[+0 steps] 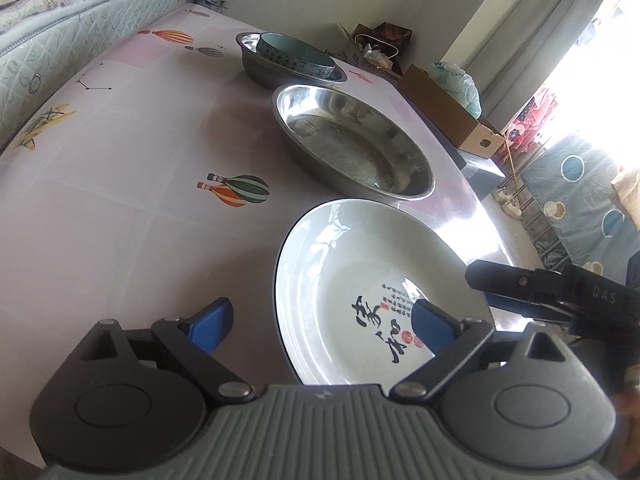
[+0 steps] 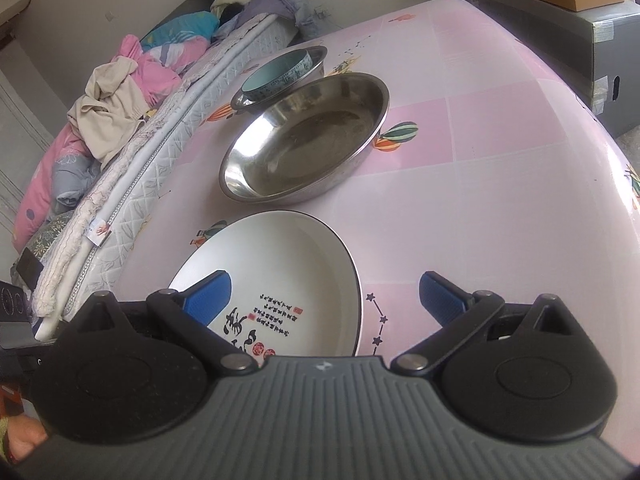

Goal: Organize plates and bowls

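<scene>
Left wrist view:
Landmark: I am taking the white plate (image 1: 360, 280) with black calligraphy as my reference; it is lying flat on the pink table (image 1: 120, 200).
Left gripper (image 1: 320, 320): I am holding it wide open over the plate's near left rim, one blue pad over the cloth outside the plate, the other over the plate's inside, gripping nothing.
Steel pan (image 1: 352, 144): it is sitting empty just beyond the plate.
Far steel pan (image 1: 256, 68): it is standing beyond the first pan, farther from the plate, and carrying a teal bowl (image 1: 296, 56) inside it.
Right gripper (image 1: 540, 292): I am seeing it from the side, reaching in at the plate's right edge; from here I cannot tell its opening.

Right wrist view:
Right gripper (image 2: 324, 300): I am keeping it spread wide over the white plate (image 2: 288, 264), one pad above the plate's inside, the other over the table (image 2: 500, 160) outside the right rim, holding nothing.
Steel pan (image 2: 304, 140): it is lying just beyond the plate.
Teal bowl (image 2: 276, 72): it is resting in the far steel pan (image 2: 316, 58), beyond that again.
Bedding (image 2: 120, 92): it is piling up left of the plate, off the table.
</scene>
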### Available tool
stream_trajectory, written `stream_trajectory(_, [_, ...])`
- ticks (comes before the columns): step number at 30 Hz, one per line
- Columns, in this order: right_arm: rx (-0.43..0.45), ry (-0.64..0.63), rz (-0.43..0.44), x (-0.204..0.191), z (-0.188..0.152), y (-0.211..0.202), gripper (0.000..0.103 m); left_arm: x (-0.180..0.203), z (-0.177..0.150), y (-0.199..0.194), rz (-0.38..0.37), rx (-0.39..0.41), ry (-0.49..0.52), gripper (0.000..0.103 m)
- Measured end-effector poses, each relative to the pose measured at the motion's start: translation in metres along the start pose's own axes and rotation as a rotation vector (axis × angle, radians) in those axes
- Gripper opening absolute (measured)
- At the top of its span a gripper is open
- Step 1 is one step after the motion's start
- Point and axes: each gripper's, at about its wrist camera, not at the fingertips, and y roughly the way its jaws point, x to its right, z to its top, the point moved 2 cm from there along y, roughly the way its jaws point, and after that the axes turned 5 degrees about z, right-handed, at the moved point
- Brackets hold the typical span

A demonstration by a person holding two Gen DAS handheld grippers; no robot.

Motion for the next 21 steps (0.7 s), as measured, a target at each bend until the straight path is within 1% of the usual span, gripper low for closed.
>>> stream_trajectory(4, [-0.013, 0.014, -0.013, 0.0032, -0.0034, 0.0023, 0.1, 0.0024, -0.0028, -0.0021, 0.04, 0.014, 0.035, 0.083])
stream_trajectory(8, [-0.02, 0.015, -0.013, 0.0035, -0.0042, 0.003, 0.095, 0.0039, -0.0045, -0.0034, 0.065, 0.024, 0.061, 0.074])
stream_trajectory(10, [-0.028, 0.019, -0.017, 0.0041, -0.0041, 0.0043, 0.093, 0.0044, -0.0048, -0.0035, 0.074, 0.027, 0.065, 0.072])
stream_trajectory(13, [-0.034, 0.019, -0.023, 0.0045, -0.0047, 0.0059, 0.088, 0.0045, -0.005, -0.0032, 0.079, 0.028, 0.064, 0.064])
stream_trajectory(15, [-0.035, 0.015, -0.024, 0.0038, -0.0046, 0.0061, 0.083, 0.0045, -0.005, -0.0033, 0.079, 0.028, 0.064, 0.061])
stream_trajectory(16, [-0.035, 0.015, -0.024, 0.0037, -0.0045, 0.0062, 0.082, 0.0042, -0.0051, -0.0032, 0.078, 0.028, 0.06, 0.056])
stream_trajectory(19, [-0.035, 0.016, -0.023, 0.0035, -0.0046, 0.0063, 0.074, 0.0038, -0.0049, -0.0023, 0.071, 0.024, 0.056, 0.046])
stream_trajectory(21, [-0.033, 0.021, -0.022, 0.0041, -0.0044, 0.0063, 0.067, 0.0035, -0.005, -0.0022, 0.068, 0.024, 0.052, 0.044])
